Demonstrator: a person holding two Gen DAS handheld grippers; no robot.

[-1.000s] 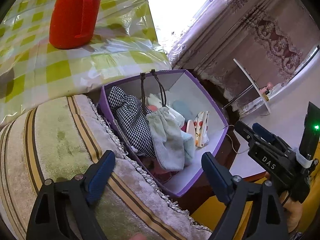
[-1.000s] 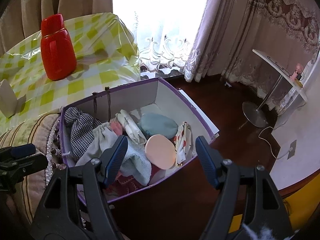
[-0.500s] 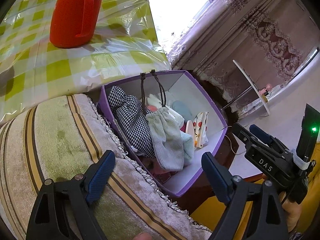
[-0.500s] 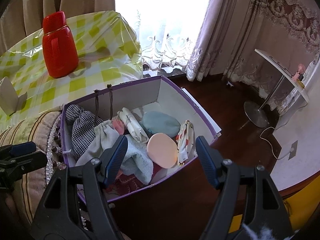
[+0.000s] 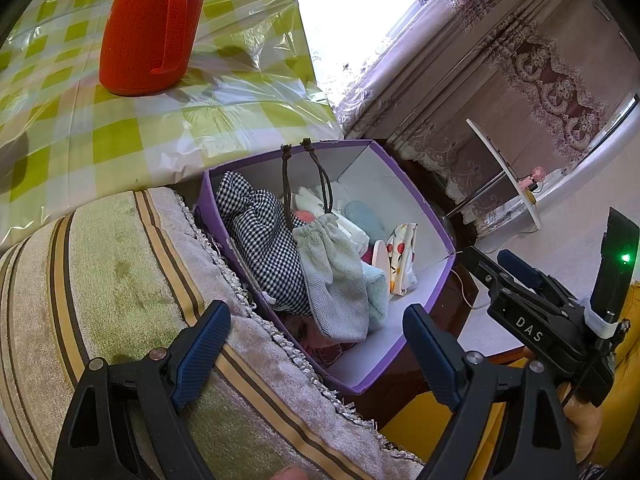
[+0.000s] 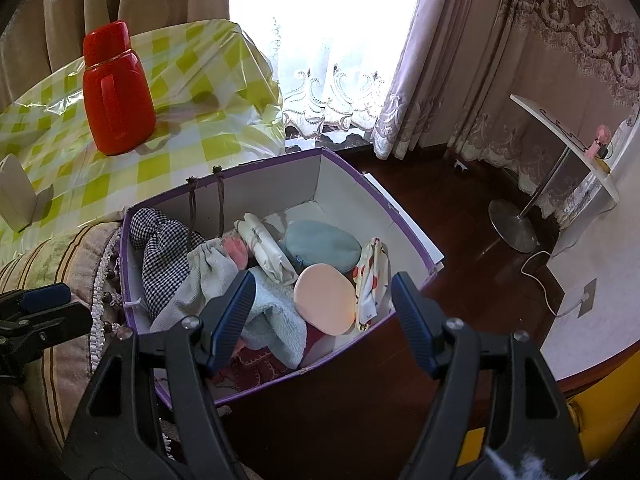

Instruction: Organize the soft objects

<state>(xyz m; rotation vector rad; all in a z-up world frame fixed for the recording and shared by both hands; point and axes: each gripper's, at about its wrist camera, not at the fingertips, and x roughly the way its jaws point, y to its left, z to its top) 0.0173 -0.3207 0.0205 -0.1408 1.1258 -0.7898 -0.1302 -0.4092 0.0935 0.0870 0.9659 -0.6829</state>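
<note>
Flask: red flask stands upright on the table, well in from its window-side edge.
Table cover: green-and-white check cloth under clear plastic, hanging over the near edge.
Cushion: striped plush seat just beside the table's near edge.
Curtains: patterned drapes and lace at the window.
Stand: small white side table on a metal foot, by the drapes.
</note>
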